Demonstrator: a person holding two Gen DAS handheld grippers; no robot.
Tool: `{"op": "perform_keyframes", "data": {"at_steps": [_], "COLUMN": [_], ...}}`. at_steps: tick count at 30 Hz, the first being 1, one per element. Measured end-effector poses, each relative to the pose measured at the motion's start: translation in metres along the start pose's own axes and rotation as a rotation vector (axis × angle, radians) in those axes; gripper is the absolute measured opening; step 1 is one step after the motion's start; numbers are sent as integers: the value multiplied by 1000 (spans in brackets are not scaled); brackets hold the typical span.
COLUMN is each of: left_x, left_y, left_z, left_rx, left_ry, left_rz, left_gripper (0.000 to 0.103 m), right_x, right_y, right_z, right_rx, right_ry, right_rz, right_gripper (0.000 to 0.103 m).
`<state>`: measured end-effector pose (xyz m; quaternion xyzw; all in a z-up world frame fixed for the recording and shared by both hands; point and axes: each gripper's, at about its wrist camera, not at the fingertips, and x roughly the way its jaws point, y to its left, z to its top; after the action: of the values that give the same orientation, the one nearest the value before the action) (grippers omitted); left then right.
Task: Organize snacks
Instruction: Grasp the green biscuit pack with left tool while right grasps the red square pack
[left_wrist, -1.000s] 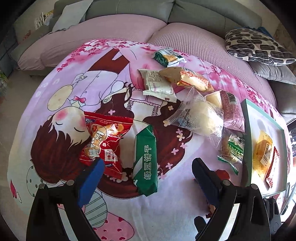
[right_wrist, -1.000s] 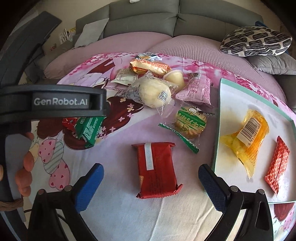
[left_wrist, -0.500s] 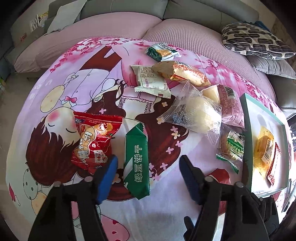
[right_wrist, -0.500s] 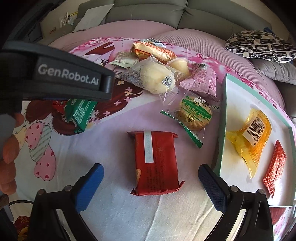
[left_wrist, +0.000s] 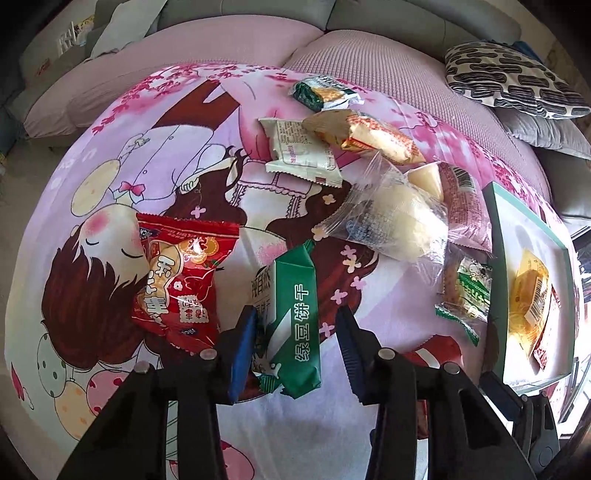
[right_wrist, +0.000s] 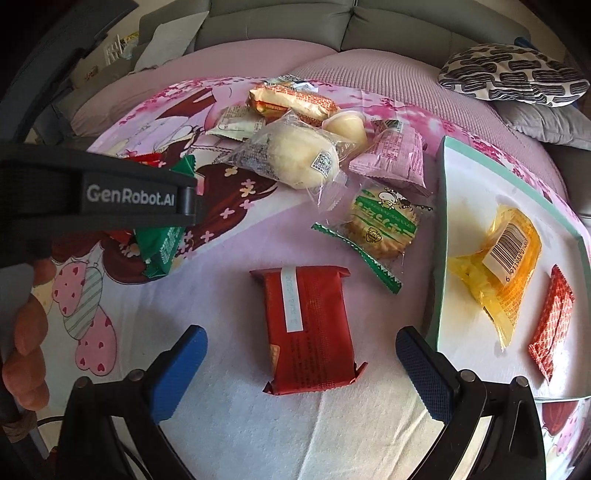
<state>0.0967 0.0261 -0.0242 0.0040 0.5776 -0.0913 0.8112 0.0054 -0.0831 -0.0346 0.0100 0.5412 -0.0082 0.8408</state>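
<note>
The green packet (left_wrist: 295, 317) reads "绿豆饼干" in white down its face. The left gripper's black body (right_wrist: 110, 195) carries "GenRobot.AI". A barcode label sits on the yellow packet (right_wrist: 506, 258) in the tray (right_wrist: 441, 236); its digits are only partly legible.

A biscuit packet (left_wrist: 295, 321) lies between the fingers of the left hand-held gripper (left_wrist: 295, 347), with a snack bag (left_wrist: 181, 280) just to its left. A wrapped bar (right_wrist: 310, 325) lies ahead of the right hand-held gripper (right_wrist: 299, 373); the tray (right_wrist: 441, 229) sits to its right, holding two packets.
</note>
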Motion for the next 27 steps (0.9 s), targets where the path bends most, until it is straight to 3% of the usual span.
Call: {"op": "perform_keyframes", "data": {"at_steps": [7, 9, 13, 17, 22, 27], "left_x": [9, 10, 11, 4, 1, 3], "left_y": [6, 5, 3, 5, 6, 3], "left_z": [2, 3, 4, 4, 5, 5], "left_rx": [-32, -32, -35, -43, -49, -39], "left_ry": [34, 35, 33, 9, -2, 4], "left_rz": [0, 0, -5, -18, -25, -46], "left_gripper": [45, 45, 45, 37, 32, 32], "right_x": [-8, -8, -7, -5, -11, -12], "right_y": [-16, -15, -7, -11, -21, -33], "right_z": [0, 0, 0, 0, -1, -1], "right_rx": [75, 63, 0, 18, 66, 122], "right_ry": [-53, -56, -50, -28, -53, -60], "right_rz": [51, 27, -56, 9, 11, 37], "right_gripper": [102, 97, 77, 50, 42, 42]}}
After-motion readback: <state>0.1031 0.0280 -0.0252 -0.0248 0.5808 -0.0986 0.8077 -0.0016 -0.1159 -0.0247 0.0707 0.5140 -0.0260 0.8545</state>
